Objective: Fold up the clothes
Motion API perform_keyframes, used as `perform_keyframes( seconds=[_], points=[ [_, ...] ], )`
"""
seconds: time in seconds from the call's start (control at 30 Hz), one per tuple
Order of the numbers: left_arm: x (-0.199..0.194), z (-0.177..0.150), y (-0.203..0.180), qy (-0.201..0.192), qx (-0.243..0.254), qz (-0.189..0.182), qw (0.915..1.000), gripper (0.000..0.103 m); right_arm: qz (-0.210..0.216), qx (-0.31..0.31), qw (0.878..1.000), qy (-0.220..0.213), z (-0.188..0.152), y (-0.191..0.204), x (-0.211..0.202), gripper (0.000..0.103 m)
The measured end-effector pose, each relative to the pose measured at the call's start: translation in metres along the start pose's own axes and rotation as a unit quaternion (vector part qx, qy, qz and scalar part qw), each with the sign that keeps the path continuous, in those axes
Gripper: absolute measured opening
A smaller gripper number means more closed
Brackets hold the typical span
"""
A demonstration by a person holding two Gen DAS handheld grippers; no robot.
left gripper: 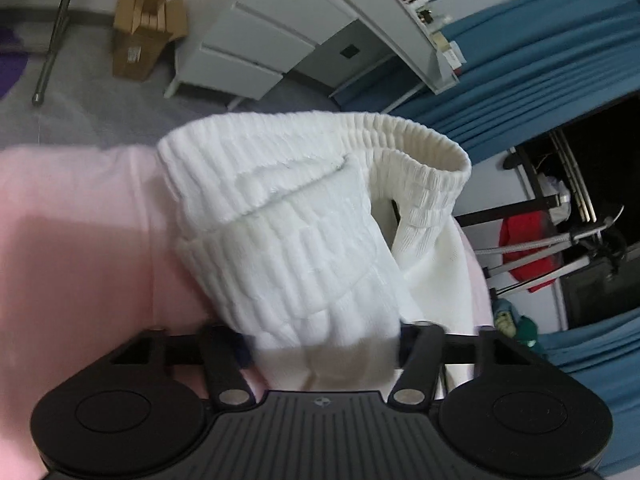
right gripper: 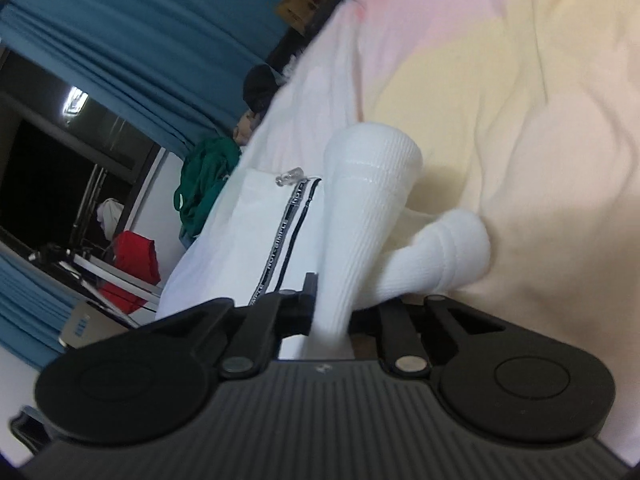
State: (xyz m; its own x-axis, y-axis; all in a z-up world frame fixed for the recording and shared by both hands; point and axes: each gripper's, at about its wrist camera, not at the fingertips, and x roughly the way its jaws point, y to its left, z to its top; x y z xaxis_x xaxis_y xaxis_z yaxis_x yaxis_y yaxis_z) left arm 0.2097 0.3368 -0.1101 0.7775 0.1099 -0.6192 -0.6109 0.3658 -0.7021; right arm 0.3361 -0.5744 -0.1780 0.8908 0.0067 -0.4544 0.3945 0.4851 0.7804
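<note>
1. Left gripper (left gripper: pixel 326 344): clamped on a white ribbed sock (left gripper: pixel 304 240), the fabric bunched between the fingers. The cuff end loops up and away from the camera, above the bed.
2. Right gripper (right gripper: pixel 332 316): jaws closed on the white sock (right gripper: pixel 360 216). One tube of it stands out from the grip; a rolled part lies to the right on the bedding.
3. Surface: a bed with a pink sheet (left gripper: pixel 80 240) in the left view; pale yellow and pink bedding (right gripper: pixel 500 100), wrinkled, in the right view.
4. A white garment with black striped trim (right gripper: pixel 256 240) lies flat on the bed just left of the sock.
5. Room, left view: grey drawer unit (left gripper: pixel 248 48), open cardboard box (left gripper: pixel 144 28) on the floor, blue curtains (left gripper: pixel 540 64), dark window.
6. Room, right view: blue curtain (right gripper: pixel 140 32), green cloth (right gripper: pixel 204 184) and red cloth (right gripper: pixel 132 272) near the window.
</note>
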Motion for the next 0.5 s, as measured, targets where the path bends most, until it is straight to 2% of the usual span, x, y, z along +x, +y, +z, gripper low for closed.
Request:
perform_keyframes(
  seconds=[0.07, 0.1, 0.23, 0.37, 0.5],
  points=[
    [-0.006, 0.009, -0.002, 0.004, 0.007, -0.007, 0.9999, 0.021, -0.002, -0.008, 1.000, -0.008, 0.001, 0.005, -0.011, 0.012],
    [-0.010, 0.015, -0.002, 0.007, 0.009, -0.012, 0.9999, 0.017, -0.002, -0.009, 1.000, -0.009, 0.003, 0.007, -0.018, 0.012],
    [-0.030, 0.030, 0.002, 0.022, 0.008, -0.038, 0.9990, 0.014, -0.001, -0.022, 1.000, -0.014, 0.009, 0.017, -0.053, 0.011],
    [-0.061, 0.044, 0.000, 0.032, 0.043, -0.054, 0.9971, 0.013, -0.014, -0.024, 1.000, 0.000, 0.011, 0.013, -0.091, 0.011],
    [-0.100, 0.069, 0.013, 0.053, 0.021, -0.060, 0.9966, 0.013, -0.027, 0.008, 0.999, 0.015, 0.007, -0.005, -0.128, 0.011]
  ],
)
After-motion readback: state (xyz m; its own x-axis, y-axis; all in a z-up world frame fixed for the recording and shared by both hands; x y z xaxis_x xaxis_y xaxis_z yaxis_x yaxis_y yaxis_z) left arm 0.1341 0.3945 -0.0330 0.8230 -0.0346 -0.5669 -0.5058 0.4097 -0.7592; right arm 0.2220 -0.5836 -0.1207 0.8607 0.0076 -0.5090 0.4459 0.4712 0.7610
